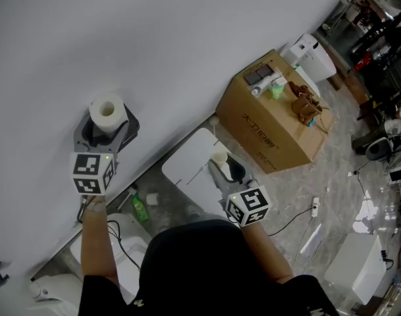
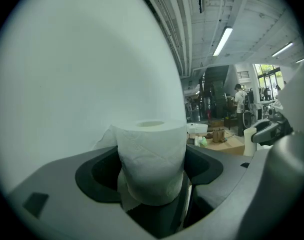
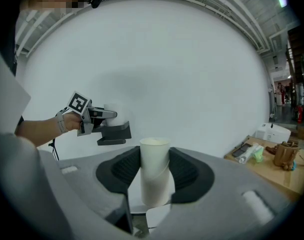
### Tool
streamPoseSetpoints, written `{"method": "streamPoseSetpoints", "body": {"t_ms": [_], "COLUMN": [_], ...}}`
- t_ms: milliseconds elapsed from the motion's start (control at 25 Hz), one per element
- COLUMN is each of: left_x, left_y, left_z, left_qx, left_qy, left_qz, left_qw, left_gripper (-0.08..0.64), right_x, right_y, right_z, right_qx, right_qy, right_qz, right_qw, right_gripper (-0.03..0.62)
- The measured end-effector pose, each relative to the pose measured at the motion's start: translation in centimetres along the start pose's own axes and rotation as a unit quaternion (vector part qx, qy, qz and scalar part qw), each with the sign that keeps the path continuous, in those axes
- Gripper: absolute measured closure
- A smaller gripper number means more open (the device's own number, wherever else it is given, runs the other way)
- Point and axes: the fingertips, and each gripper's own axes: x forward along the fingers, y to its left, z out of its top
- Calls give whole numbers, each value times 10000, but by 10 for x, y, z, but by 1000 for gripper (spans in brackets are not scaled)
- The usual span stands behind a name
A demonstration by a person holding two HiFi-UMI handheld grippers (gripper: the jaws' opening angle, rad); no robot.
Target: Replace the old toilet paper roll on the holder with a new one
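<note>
Left gripper (image 2: 152,176) clamps the new toilet paper roll (image 2: 151,151) upright beside the wall (image 2: 77,74); right gripper (image 3: 154,179) pinches the bare cardboard tube (image 3: 154,161). Advisable: squeeze lightly, keeping the bore round for mounting.

Head view, upper right: items atop the cardboard box (image 1: 279,120) too small to identify. Left of centre: lower part of toilet paper roll (image 1: 108,109) hidden inside left gripper (image 1: 106,129) jaws.

The toilet paper roll (image 2: 151,161) is soft, embossed paper; the tube (image 3: 154,171) smooth matt cardboard. Jaws of the left gripper (image 2: 152,171) are matt grey plastic; the floor (image 1: 338,170) glossy.
</note>
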Motion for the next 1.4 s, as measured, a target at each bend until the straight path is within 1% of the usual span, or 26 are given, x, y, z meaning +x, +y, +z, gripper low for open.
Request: {"method": "streamPoseSetpoints", "body": {"t_ms": [160, 440, 560, 760, 840, 920, 1000, 1200, 1400], "left_x": [0, 1, -1, -5, -7, -9, -12, -26, -51], "left_y": [1, -1, -2, -2, -1, 0, 3, 1, 0], "left_z": [2, -3, -3, -3, -4, -4, -3, -1, -8], "left_qx": [-50, -5, 15, -103, -99, -93, -158, -506, -380], "left_qy": [26, 31, 8, -27, 31, 71, 25, -192, -194], "left_qz": [-83, -153, -225, -286, -320, -288, -243, -333, -123], "left_qw": [9999, 9999, 9997, 9995, 9994, 9995, 9996, 9980, 9990], "left_gripper": [184, 181, 162, 155, 155, 155, 155, 155, 156], "right_x": [-3, -6, -10, -15, -17, -18, -19, -19, -15], "right_y": [0, 2, 4, 5, 6, 7, 8, 12, 26], "right_z": [2, -3, -1, -1, 0, 2, 3, 3, 5], "right_qx": [9, 2, 10, 11, 12, 19, 25, 28, 5], "right_qy": [-8, -40, -60, -89, -105, -121, -128, -158, -194], "right_qz": [-24, -14, -13, -15, -12, -7, 3, 59, 260], "right_qw": [10000, 10000, 10000, 10000, 9999, 9999, 9999, 9999, 9995], "right_gripper": [413, 413, 413, 413, 413, 413, 413, 413, 413]}}
